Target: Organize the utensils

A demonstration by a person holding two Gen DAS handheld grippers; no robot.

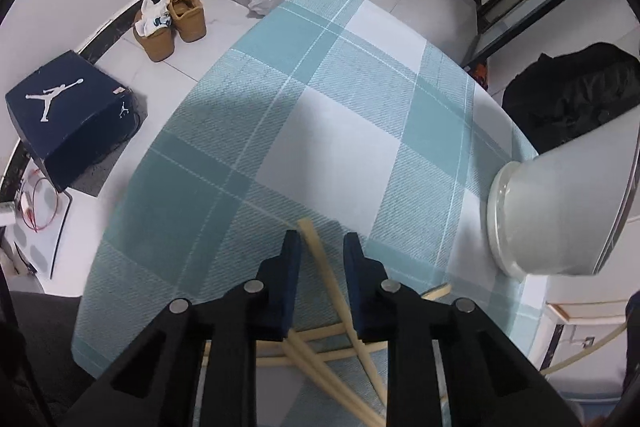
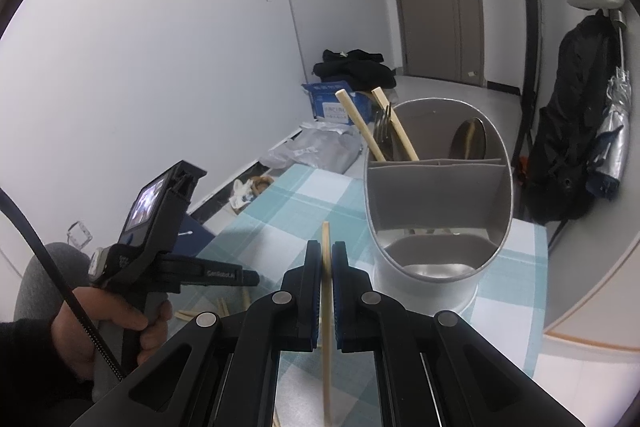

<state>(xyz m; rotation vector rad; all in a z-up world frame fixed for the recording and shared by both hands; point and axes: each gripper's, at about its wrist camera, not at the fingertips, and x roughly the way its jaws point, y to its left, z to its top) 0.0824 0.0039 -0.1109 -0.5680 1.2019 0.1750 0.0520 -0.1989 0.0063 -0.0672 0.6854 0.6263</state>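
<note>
Wooden chopsticks (image 1: pixel 320 343) lie crossed in a loose heap on the checked surface (image 1: pixel 320 115), well to the left of the white utensil holder (image 2: pixel 436 211), and the left claw (image 1: pixel 320 247) stands over that heap with one chopstick (image 1: pixel 316 251) running up between its fingers; they are drawn close about it, but a sliver of cloth shows on the right side, so I cannot tell whether the pads truly bite. The right claw (image 2: pixel 327 259) is pressed together on a single chopstick (image 2: pixel 326 291), held edge-on just short of the holder's near compartment. Two chopsticks (image 2: pixel 376 125) and a fork (image 2: pixel 385 125) already stand in the holder's far-left compartment, a spoon (image 2: pixel 470 139) in the far-right one. My worry is the left pick: the sticks overlap, so a lift could drag a neighbour along or let a half-caught stick pivot and drop. On the right, a long stick pinched near its middle could swing, catch the holder's rim and tip into the wrong compartment.
</note>
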